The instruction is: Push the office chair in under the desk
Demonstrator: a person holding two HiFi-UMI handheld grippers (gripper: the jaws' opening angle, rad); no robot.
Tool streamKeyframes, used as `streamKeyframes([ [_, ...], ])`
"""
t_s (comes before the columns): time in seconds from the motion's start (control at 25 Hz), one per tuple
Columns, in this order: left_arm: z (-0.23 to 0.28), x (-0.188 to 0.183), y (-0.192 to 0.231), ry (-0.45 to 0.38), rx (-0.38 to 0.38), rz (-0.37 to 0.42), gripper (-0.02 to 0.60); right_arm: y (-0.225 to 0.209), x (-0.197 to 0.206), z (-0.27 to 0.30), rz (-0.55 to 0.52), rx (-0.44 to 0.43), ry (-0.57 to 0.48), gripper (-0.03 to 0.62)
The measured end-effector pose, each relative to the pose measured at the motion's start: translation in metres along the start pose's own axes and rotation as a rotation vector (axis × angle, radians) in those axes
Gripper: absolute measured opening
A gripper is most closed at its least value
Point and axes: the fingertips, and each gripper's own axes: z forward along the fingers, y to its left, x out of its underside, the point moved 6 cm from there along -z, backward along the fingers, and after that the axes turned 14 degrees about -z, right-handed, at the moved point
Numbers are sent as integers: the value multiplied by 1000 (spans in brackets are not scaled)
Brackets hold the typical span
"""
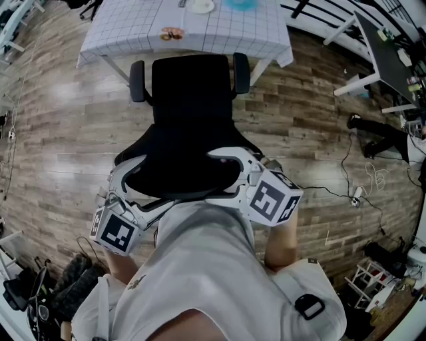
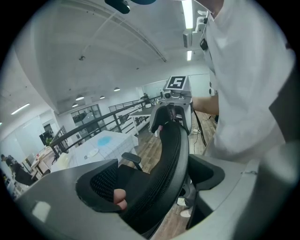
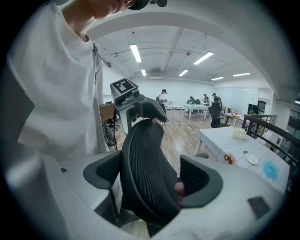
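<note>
Wood-plank floor (image 1: 60,133) under office chair (image 1: 190,120) and cloth-covered desk (image 1: 126,26) (cables (image 1: 377,177) at right).

— What lies on the wood floor (image 1: 66,133)?
— Black cables (image 1: 346,166) and a power strip (image 1: 357,194) at right; dark bags (image 1: 73,280) lower left.
— Top edge?
— A white plate (image 1: 200,6), something blue (image 1: 241,3), a small orange item (image 1: 172,32). A black-topped table (image 1: 386,56) upper right.

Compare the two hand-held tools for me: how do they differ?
The left tool grips the backrest at its left edge; the right tool grips its right edge. In the head view the left tool sits lower, nearer the person, while the right tool reaches farther forward. Both have their jaws closed around the black backrest.
</note>
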Motion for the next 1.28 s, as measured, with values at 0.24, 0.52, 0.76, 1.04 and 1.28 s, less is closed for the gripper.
streamKeyframes([
  [0.24, 5, -2, 4, 47, 27, -19, 460, -8, 5, 3, 2, -79, -61, 428],
  [0.52, 6, -4, 20, 23, 42, -7, 460, -20, 5, 9, 5, -75, -94, 428],
  [0.76, 9, -5, 31, 41, 56, 5, 462, -27, 6, 13, 7, -77, -86, 428],
  [1.04, 19, -11, 42, 72, 79, 12, 461, -40, 12, 10, 10, -68, -52, 428],
  [1.28, 27, -19, 46, 61, 81, 11, 459, -48, 17, 2, 15, -63, -62, 428],
])
